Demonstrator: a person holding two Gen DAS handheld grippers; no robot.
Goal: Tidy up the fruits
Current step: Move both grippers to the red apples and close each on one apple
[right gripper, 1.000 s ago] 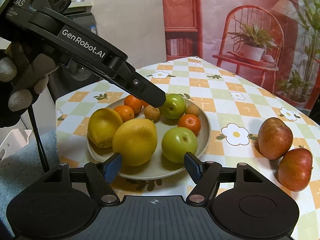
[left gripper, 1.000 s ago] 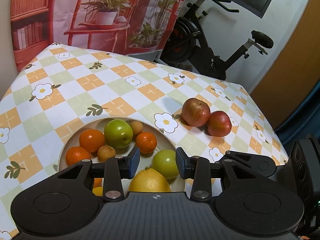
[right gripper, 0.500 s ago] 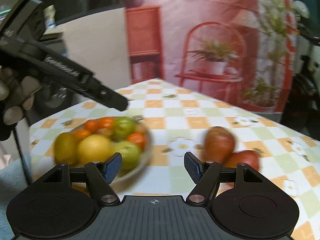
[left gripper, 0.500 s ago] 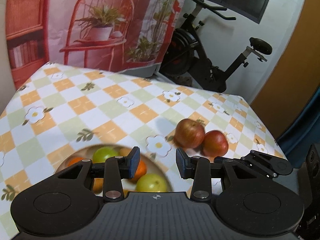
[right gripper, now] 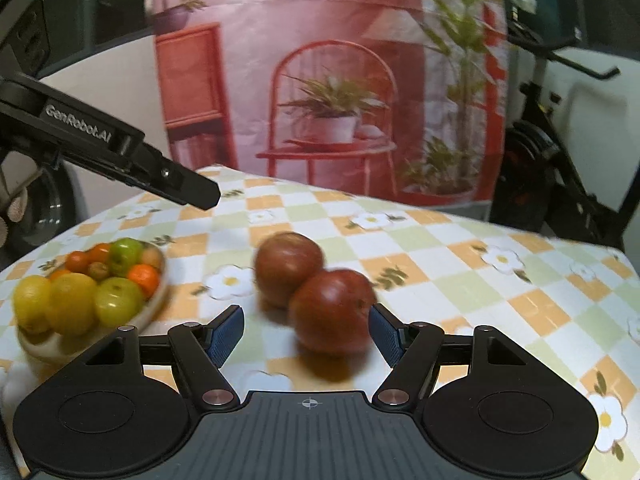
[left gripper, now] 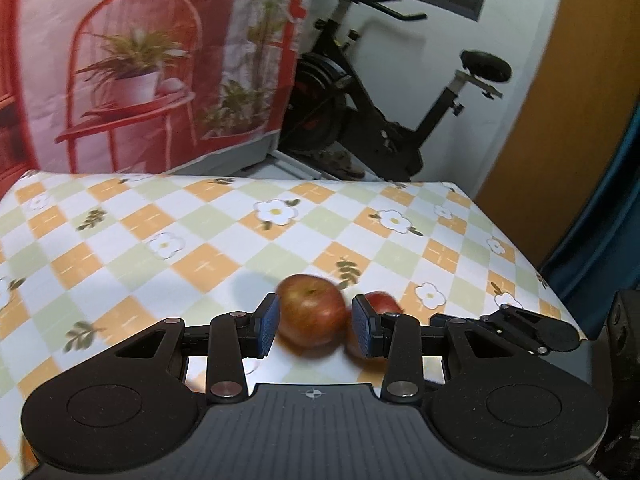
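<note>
Two red apples sit touching each other on the bench [right gripper: 460, 276], which is covered by a checked cloth in orange, pale green and white with daisy prints. In the left wrist view the left hand-held gripper [left gripper: 315, 326] has its blue pads spread, and the farther red apple [left gripper: 311, 311] appears framed between them; whether the pads touch it cannot be told through the blur. The nearer red apple [left gripper: 382, 301] peeks out behind the right-side pad. In the right wrist view the right hand-held gripper [right gripper: 306, 334] is spread wide, and the nearer apple appears in its gap close to the right-side pad, with clear space at the other pad. To the left on the bench stands a beige plate [right gripper: 154, 309] heaped with yellow lemons [right gripper: 72, 309], green apples [right gripper: 118, 306] and small oranges [right gripper: 143, 275], well apart from the red pair. An exercise bike [left gripper: 384, 100] stands behind the bench.
</note>
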